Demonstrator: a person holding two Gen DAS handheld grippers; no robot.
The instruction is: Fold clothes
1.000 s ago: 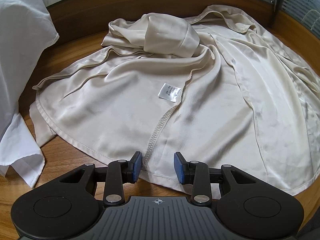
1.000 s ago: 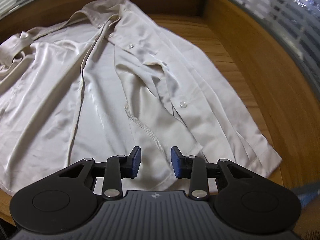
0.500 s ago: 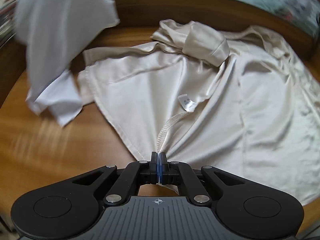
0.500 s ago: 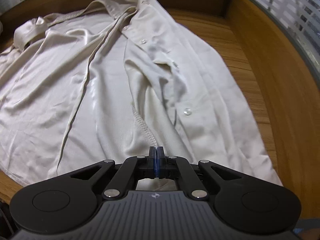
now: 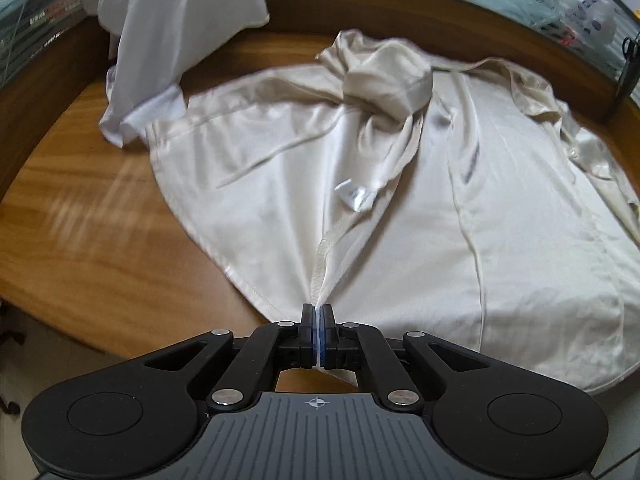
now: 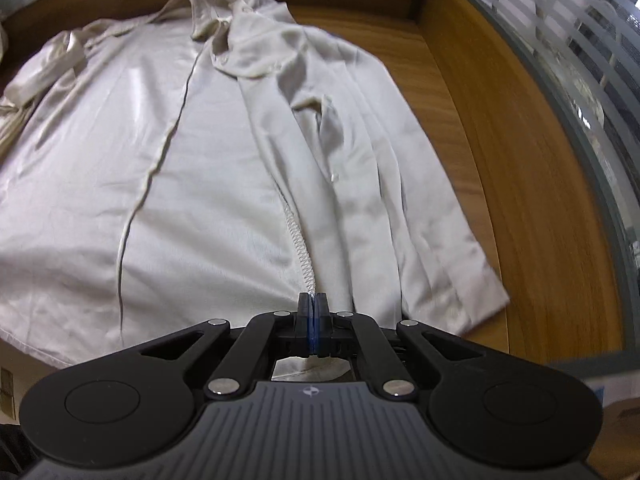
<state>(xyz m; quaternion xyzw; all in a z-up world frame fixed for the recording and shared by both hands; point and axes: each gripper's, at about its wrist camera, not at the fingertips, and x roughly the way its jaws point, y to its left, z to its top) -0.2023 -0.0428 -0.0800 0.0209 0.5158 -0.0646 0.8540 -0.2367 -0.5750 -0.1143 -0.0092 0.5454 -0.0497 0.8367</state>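
Cream shirt (image 5: 420,240), white garment (image 5: 168,32), one each.

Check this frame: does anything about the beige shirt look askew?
Yes. The beige shirt lies inside out, with its care label and overlocked seam exposed, and one sleeve is bunched near the collar.

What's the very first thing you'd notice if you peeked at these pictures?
A big shiny cream shirt spread across the middle of the wooden table. At its near hem, the left tool and the right tool are each pinched shut on the fabric beside a zigzag-stitched seam. A white cloth is heaped at the table's far left corner, touching the shirt's edge.
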